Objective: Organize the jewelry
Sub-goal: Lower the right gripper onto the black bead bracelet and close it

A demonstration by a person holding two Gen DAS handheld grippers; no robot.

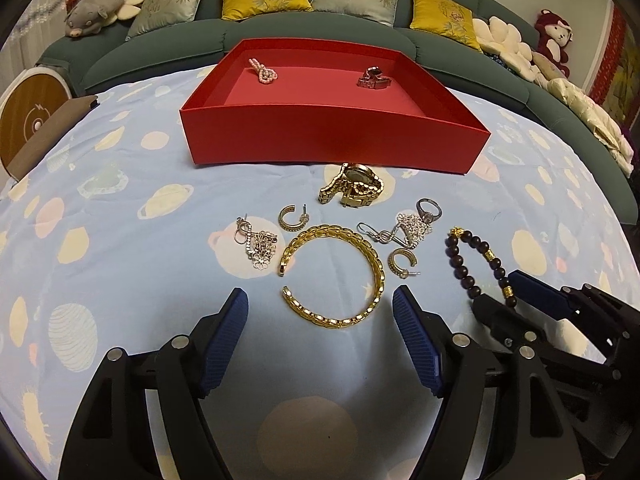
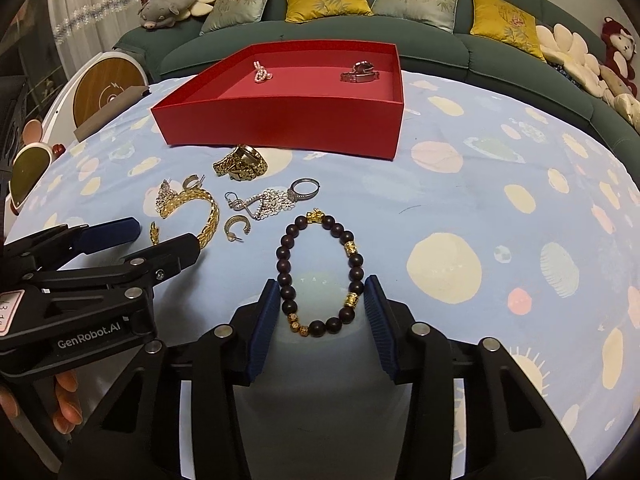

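Setting: a table under a light blue cloth (image 1: pixel 120 208) printed with planets, with a green sofa (image 1: pixel 312 36) and its yellow and grey cushions at the far side.
Red tray (image 1: pixel 332 140): sits on the far half of the cloth, open on top; inside lie a small pink bead piece (image 1: pixel 264 71) at far left and a silver watch (image 1: pixel 373 78) at far right, well apart.
Loose jewelry: clustered on the cloth just near of the tray.
Gold watch (image 1: pixel 352 189): closest to the tray's near wall.
Gold chain bracelet (image 1: pixel 334 276): an open curve in the middle of the cluster.
Gold hoop earrings: one (image 1: pixel 291 218) left of the gold watch, one (image 1: pixel 402 262) just right of the chain bracelet.
Silver pieces: a flower-link heap (image 1: pixel 260 246) on the left; a chain heap with a ring (image 1: pixel 430 209) on the right.
Dark bead bracelet (image 2: pixel 320 272): brown wooden beads with gold spacers, lying flat at the right end of the cluster.
Left gripper (image 1: pixel 320 332): jaws spread wide and released, straddling the near arc of the gold chain bracelet without touching it.
Right gripper (image 2: pixel 320 312): blue pads on either side of the dark bead bracelet's near half, right against the beads; whether they press cannot be told.
Person: fingers (image 2: pixel 66 404) wrap the left gripper's handle, seen from the right wrist.
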